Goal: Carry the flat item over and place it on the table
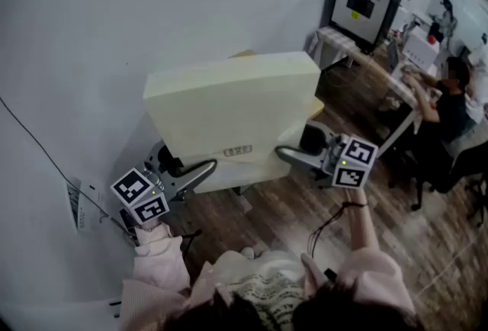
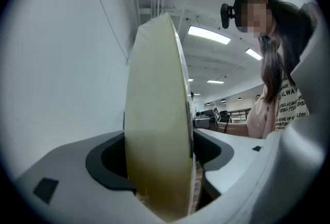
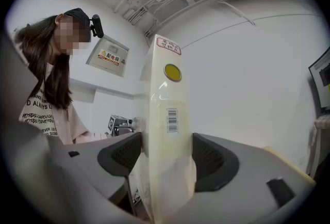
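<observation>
The jaws of the left gripper [image 2: 160, 153] are closed on the flat item [image 2: 154, 114]. In the left gripper view its rounded edge stands upright between the two dark pads, which are set rather wide because the item is thick. The jaws of the right gripper [image 3: 166, 153] hold the same flat item [image 3: 165, 109]. Here the two pads have a fine grid texture and press on both of its faces.

The item is one pale yellow rectangular slab with soft corners. It is wrapped in a clear shiny film that wrinkles near the jaws. In the right gripper view its edge carries one barcode label [image 3: 172, 120], one round yellow sticker [image 3: 172, 72] and one small label with red print [image 3: 168, 45] at the top.

In the head view the flat item [image 1: 229, 104] is in the middle of the frame, lifted in the air above the wooden floor [image 1: 290, 207] and close to the white wall [image 1: 76, 55]. The left gripper [image 1: 200, 169] takes its lower edge at the left and the right gripper [image 1: 288, 154] at the right. Both grippers are smooth grey plastic, and each has one marker cube [image 1: 141, 196], so two cubes in all.

In the upper right of the frame, well apart from the item, one desk [image 1: 328, 38] carries one monitor [image 1: 364, 9], and one person [image 1: 450, 101] sits further right.
</observation>
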{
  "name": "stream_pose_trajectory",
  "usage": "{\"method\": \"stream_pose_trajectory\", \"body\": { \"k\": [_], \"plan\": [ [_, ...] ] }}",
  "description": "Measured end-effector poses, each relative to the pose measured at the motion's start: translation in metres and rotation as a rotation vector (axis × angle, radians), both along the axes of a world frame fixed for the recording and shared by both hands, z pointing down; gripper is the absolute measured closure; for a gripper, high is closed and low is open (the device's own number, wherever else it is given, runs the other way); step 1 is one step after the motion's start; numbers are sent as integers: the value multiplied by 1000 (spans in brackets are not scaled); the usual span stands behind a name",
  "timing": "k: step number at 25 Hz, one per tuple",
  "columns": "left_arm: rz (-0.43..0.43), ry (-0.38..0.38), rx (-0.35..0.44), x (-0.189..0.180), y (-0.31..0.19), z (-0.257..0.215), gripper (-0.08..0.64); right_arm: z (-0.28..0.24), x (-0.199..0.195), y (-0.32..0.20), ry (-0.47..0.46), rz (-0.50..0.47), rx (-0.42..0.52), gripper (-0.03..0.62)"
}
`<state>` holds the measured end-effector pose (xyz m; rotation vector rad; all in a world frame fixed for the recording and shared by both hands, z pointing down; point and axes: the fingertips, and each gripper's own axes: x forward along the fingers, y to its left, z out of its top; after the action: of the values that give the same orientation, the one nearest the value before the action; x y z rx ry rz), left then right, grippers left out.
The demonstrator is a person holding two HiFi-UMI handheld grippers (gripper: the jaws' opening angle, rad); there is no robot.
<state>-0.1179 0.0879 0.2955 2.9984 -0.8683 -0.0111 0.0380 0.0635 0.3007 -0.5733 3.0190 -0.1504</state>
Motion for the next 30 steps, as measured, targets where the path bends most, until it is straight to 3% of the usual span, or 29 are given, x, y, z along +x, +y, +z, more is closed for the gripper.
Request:
{"method": "stream_pose_trajectory", "body": {
  "k": [21, 30],
  "plan": [
    [4, 8, -3, 4, 1, 4, 196, 4, 4, 1, 5, -7, 14, 285],
    [-8, -16, 4, 28, 6, 6, 196, 8, 28, 4, -2, -27, 28, 287]
  ]
}}
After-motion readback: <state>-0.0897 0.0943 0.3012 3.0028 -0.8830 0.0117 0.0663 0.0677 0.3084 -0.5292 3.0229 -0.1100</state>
